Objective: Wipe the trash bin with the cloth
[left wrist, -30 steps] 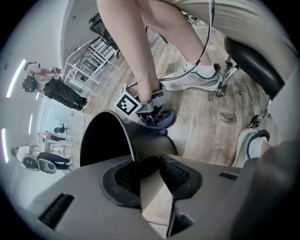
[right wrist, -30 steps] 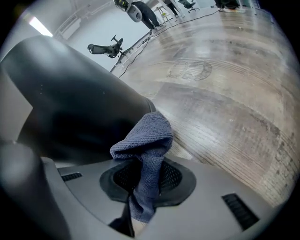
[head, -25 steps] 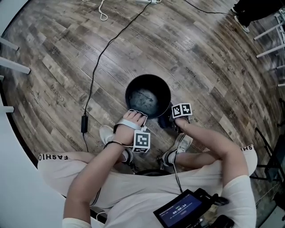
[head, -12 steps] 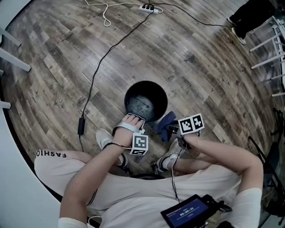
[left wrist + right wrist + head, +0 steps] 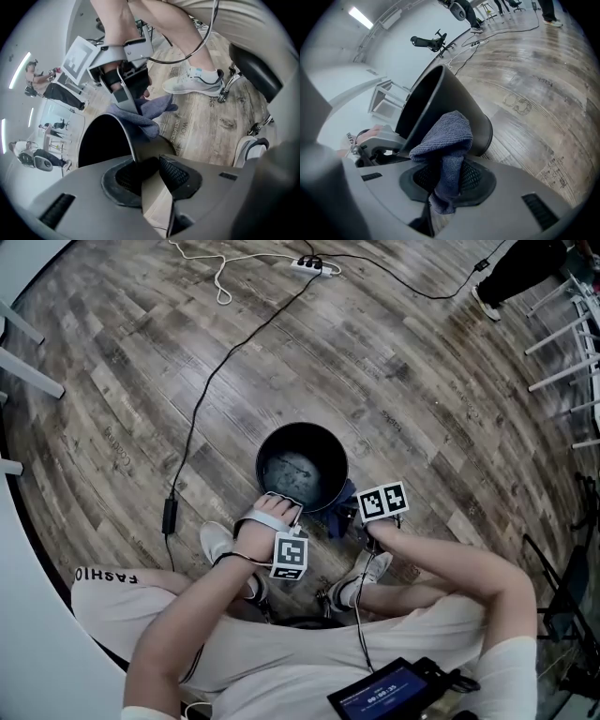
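Even, cool indoor light, fairly bright. Ceiling light strip point(image 5: 361, 18) blown out in right gripper view; broad pale glare on wooden floor point(image 5: 534, 61) there. Trash bin point(image 5: 302, 465) interior dark, faint sheen at bottom in head view. Shadows soft, short. Strong fisheye bend in all views; black corners in both gripper views. Cloth point(image 5: 447, 136) weave sharp; nearest grey foreground soft. Head view centre crisp.

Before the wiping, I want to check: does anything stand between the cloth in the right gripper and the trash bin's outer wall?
Nothing visible does. The cloth, clamped in the right gripper, sits right beside the trash bin's outer wall near the rim, with no object between them.
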The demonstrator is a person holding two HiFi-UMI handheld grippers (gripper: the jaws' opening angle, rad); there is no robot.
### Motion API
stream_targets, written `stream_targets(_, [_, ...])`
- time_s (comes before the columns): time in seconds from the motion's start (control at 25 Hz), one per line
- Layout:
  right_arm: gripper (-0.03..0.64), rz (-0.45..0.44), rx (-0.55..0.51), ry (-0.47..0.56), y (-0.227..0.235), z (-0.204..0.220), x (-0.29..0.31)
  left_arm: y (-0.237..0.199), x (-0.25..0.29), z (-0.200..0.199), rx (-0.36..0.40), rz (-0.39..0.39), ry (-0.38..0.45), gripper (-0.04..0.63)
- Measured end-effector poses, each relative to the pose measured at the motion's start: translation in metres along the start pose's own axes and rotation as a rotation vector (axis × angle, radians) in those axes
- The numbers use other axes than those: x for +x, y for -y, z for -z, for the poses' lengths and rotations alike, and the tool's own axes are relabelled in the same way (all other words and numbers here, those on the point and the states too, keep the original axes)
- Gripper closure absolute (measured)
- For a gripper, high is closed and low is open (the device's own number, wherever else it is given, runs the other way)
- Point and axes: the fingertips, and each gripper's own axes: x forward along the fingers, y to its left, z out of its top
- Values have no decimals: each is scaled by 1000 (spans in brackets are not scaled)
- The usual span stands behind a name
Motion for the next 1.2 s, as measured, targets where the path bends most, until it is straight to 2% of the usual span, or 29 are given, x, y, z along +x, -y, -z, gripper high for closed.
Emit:
stream_targets(0.4, [541,52,-27,-21,75,21,77,-2,1,-2,3,-12,10,473])
stream_targets(0.56, [541,84,-45,24,106,23,105,-4,2,-2,-2,-16,4,472])
stream_targets(0.72, [541,131,41,42,131,27,118,-4,3,-4,-8,-11,4,472])
stream_targets(0.92, [541,158,68,-29,111,25,98,-4,4,-2,-34,-19,-9,472])
stream_targets(1.04, [541,124,49,-36,83,24,69,-1,3,-2,-32,-17,-7,471])
stream_targets(1.12, [541,98,50,-45,61,34,50,9,1,0,-24,11,-4,467])
stream_targets(1.2, [541,81,51,-43,43,38,27,12,4,9,-7,38,-27,430])
